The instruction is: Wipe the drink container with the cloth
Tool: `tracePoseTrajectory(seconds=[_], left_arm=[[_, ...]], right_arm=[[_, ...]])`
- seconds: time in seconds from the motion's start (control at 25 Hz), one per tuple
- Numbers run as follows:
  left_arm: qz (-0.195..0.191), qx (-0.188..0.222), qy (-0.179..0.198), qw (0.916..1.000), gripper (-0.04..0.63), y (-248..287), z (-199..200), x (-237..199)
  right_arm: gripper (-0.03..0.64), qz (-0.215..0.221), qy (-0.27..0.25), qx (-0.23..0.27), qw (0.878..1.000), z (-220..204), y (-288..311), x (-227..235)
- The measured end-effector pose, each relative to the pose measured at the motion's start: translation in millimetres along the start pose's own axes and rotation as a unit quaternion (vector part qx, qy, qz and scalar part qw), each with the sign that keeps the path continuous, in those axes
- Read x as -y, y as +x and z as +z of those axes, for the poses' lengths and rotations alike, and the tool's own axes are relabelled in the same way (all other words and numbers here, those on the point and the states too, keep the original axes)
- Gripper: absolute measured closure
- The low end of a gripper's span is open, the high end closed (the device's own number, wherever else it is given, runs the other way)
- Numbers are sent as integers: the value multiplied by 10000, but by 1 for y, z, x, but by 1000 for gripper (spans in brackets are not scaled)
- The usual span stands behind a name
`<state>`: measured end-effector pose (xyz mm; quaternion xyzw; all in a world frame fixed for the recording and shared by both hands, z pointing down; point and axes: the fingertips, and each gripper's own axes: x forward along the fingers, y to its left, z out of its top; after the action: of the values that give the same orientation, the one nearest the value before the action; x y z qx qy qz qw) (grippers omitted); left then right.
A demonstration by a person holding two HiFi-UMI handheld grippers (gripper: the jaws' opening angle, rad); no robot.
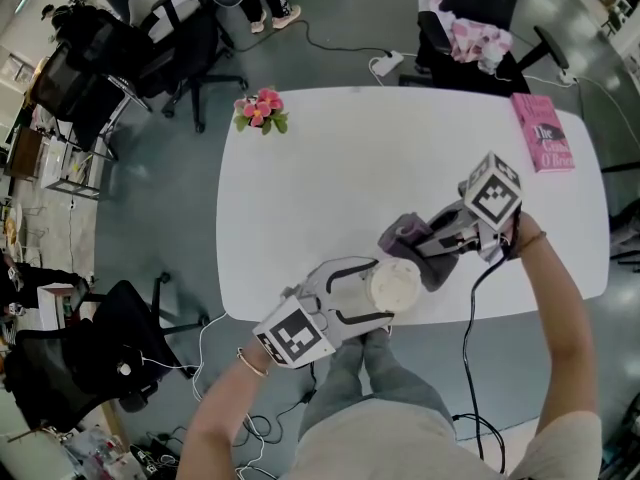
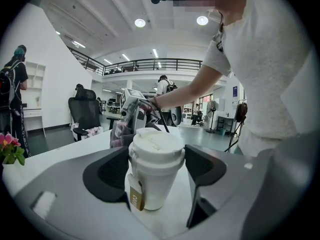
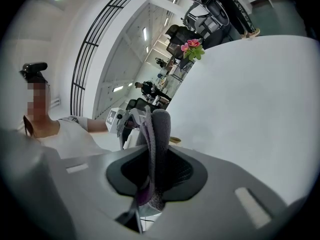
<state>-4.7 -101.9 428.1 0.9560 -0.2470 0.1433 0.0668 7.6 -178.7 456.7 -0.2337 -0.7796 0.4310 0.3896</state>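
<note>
Gripping the drink container (image 1: 393, 286) between widely spread pads, the left tongs (image 2: 156, 170) hold it upright at the near edge of the desk (image 1: 400, 168), long axis vertical, lid upward. The right tongs (image 3: 152, 174) are clamped on the grey cloth (image 3: 159, 134), just beside the container's far side. Only the left gripper view shows the brown tag (image 2: 136, 199) on the container's side; the head view sees just its lid.
</note>
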Motion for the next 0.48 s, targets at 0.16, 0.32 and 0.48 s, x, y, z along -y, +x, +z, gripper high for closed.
tracePoseTrajectory(seconds=[0.16, 0.32, 0.48], left_arm=[[5, 8, -4, 10000, 241, 1, 1, 0], [9, 19, 2, 10000, 241, 1, 1, 1], [12, 26, -2, 10000, 241, 2, 1, 0]], right_arm=[[549, -156, -29, -114, 9998, -1, 0, 4], [549, -191, -19, -171, 9997, -5, 5, 8], [549, -298, 29, -236, 9993, -9, 8, 18]])
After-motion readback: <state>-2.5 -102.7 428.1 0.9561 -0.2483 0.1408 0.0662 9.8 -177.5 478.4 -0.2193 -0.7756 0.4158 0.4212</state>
